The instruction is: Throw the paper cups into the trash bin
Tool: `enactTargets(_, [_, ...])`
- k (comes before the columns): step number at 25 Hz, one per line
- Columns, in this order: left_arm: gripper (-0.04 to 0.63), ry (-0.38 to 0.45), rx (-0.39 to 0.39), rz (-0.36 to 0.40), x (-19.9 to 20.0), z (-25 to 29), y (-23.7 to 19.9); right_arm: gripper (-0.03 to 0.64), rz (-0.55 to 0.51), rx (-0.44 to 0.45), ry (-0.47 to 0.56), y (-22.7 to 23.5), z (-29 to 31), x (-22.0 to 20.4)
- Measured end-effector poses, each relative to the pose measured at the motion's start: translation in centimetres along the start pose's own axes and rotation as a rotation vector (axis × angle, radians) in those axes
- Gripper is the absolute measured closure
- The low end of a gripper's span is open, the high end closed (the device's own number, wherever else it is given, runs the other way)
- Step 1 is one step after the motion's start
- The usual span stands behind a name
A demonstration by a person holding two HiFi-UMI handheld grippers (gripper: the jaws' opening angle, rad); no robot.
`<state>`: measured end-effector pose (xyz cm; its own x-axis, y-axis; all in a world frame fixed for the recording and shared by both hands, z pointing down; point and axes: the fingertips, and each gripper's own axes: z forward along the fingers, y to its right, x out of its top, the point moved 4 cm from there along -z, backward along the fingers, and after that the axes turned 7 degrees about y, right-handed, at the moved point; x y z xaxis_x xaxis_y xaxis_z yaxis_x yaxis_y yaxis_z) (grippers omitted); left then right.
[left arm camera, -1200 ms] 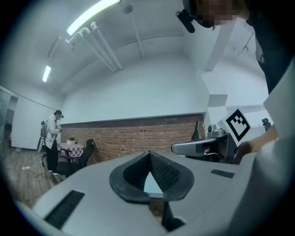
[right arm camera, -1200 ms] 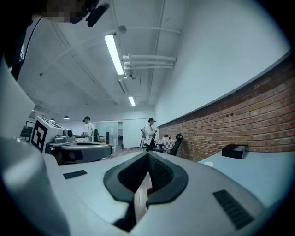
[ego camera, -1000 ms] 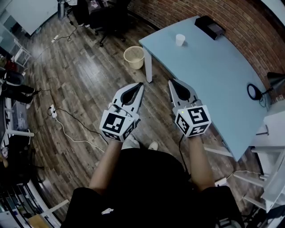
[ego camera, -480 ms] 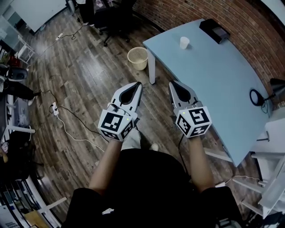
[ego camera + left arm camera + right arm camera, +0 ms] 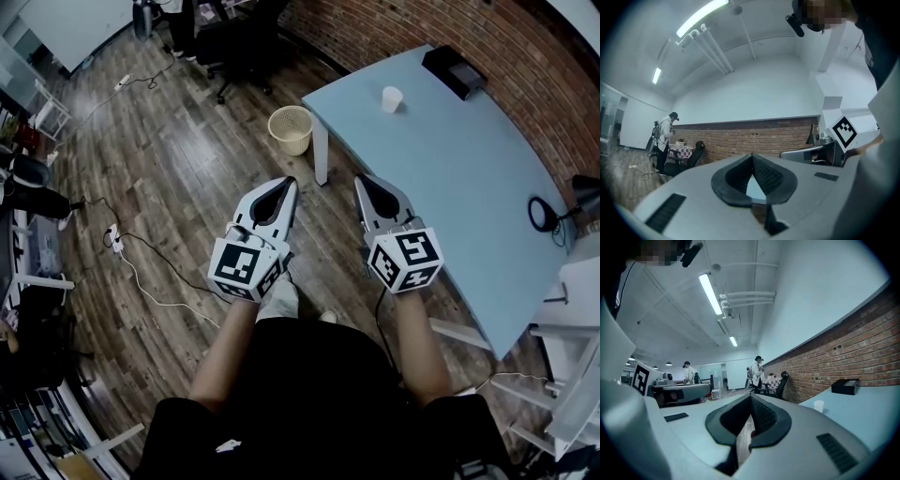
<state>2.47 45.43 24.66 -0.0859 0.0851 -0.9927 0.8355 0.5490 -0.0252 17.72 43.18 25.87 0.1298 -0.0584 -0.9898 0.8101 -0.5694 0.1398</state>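
Overhead, left gripper [image 5: 287, 182], right gripper [image 5: 362, 180] (jaws together, empty), paper cup [image 5: 392, 98] on table [image 5: 450, 164]

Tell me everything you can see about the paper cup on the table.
The paper cup is small, white and plain, wider at the rim than the base. It stands upright, mouth up, on the pale blue table near its far end, apart from the black box by the brick wall. Only the tabletop touches it. Whether anything is inside cannot be told.

Wood floor [image 5: 187, 178], rough brick wall [image 5: 375, 28], smooth matt table [image 5: 469, 159], paper cup [image 5: 392, 98].
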Motion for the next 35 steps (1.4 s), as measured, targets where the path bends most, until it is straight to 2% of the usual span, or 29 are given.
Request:
enactTargets(18, [0.586, -0.027, -0.065, -0.037, -1.3, 6.1, -10.2, 0.612, 0.005, -0.057, -0.036, 1.3, 11.4, -0.3])
enactTargets(35, [0.586, 0.003, -0.12, -0.088, -2.0, 7.4, -21.5, 0.612, -0.024, -0.139, -0.066, -2.0, 21.3, -1.8])
